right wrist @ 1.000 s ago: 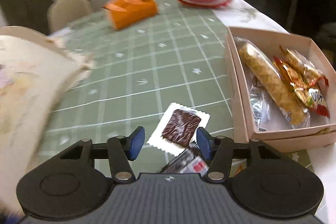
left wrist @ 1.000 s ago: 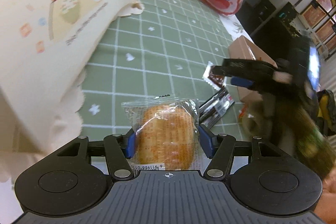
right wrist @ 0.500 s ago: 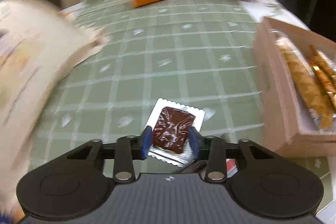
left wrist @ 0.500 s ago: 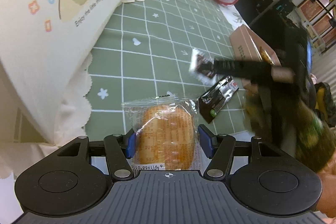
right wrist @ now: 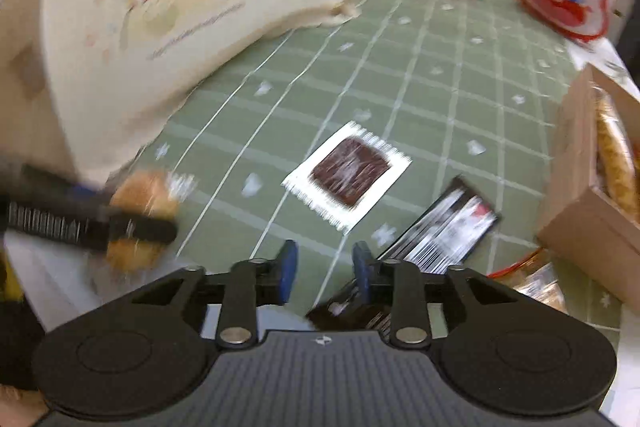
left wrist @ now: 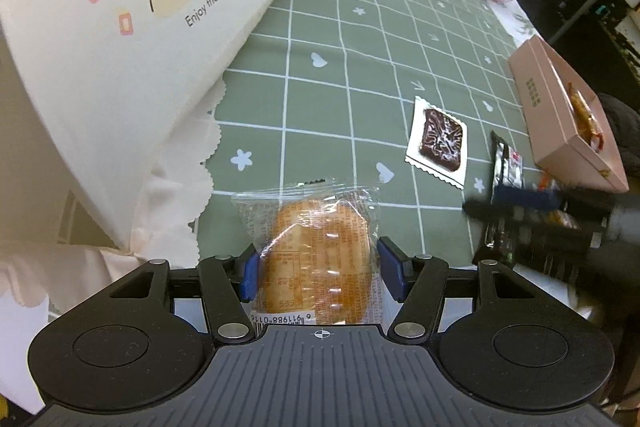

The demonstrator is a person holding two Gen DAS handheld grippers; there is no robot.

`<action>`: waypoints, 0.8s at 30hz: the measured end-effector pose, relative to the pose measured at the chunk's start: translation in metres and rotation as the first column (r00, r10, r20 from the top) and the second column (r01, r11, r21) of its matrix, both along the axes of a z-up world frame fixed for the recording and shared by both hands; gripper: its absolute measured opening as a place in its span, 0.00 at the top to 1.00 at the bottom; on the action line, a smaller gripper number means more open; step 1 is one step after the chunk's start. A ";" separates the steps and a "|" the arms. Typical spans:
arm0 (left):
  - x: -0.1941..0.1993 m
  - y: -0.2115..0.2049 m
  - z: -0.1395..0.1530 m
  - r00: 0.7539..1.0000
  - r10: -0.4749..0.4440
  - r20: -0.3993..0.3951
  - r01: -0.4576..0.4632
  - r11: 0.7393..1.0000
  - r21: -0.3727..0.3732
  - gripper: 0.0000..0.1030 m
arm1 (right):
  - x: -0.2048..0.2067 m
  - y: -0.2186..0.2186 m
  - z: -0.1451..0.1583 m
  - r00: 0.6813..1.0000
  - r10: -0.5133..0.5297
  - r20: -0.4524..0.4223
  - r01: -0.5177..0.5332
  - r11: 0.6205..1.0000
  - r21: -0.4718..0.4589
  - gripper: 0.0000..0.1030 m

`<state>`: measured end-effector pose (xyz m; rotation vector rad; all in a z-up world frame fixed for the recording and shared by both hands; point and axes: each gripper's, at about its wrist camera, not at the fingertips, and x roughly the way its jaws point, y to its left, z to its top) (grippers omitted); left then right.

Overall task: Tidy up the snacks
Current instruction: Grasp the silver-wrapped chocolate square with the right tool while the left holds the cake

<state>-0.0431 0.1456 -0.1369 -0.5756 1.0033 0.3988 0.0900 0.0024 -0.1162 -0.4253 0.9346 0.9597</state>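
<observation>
1. At nine o'clock in the left wrist view sits a cream paper bag with cartoon printing [left wrist: 132, 39], slumped on the green grid-pattern tablecloth [left wrist: 340, 39].
2. At six o'clock the left gripper [left wrist: 318, 269] is clamped on a clear-wrapped golden round bun [left wrist: 320, 251], blue pads against both sides, exactly as a second ago. The packet's long axis runs from six to twelve o'clock, crimped end pointing away.
3. Toward three o'clock lies the white-edged sachet with a dark chocolate square [left wrist: 440, 139]. Half a second ago the right gripper [right wrist: 324, 267] was pinching it; now it rests flat on the cloth, released. Its long axis runs roughly from eleven to five o'clock.
4. The right gripper's jaws have just been opening a little — nothing sits between them, and they stand part open.
5. A black snack packet [right wrist: 444, 227] lies just beside it, at four o'clock in the right wrist view.
6. At far three o'clock the pink cardboard box [left wrist: 560, 115] already holds snacks — I judge the sachet was only repositioned, not yet sorted.
</observation>
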 end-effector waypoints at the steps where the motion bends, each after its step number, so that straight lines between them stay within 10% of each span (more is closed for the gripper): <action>1: 0.000 -0.001 0.000 1.000 -0.002 -0.005 0.002 1.000 0.002 0.38 | 0.007 0.004 0.002 1.000 -0.029 -0.005 0.029 1.000 0.013 0.60; 10: -0.004 -0.004 0.000 1.000 -0.011 -0.006 0.011 1.000 -0.004 0.38 | 0.048 0.063 -0.016 0.972 -0.225 -0.064 0.223 0.974 -0.048 0.55; 24: -0.006 -0.004 -0.001 0.998 -0.057 0.002 0.057 0.998 0.008 0.38 | -0.027 0.004 -0.016 0.985 0.171 -0.011 -0.172 0.984 -0.057 0.58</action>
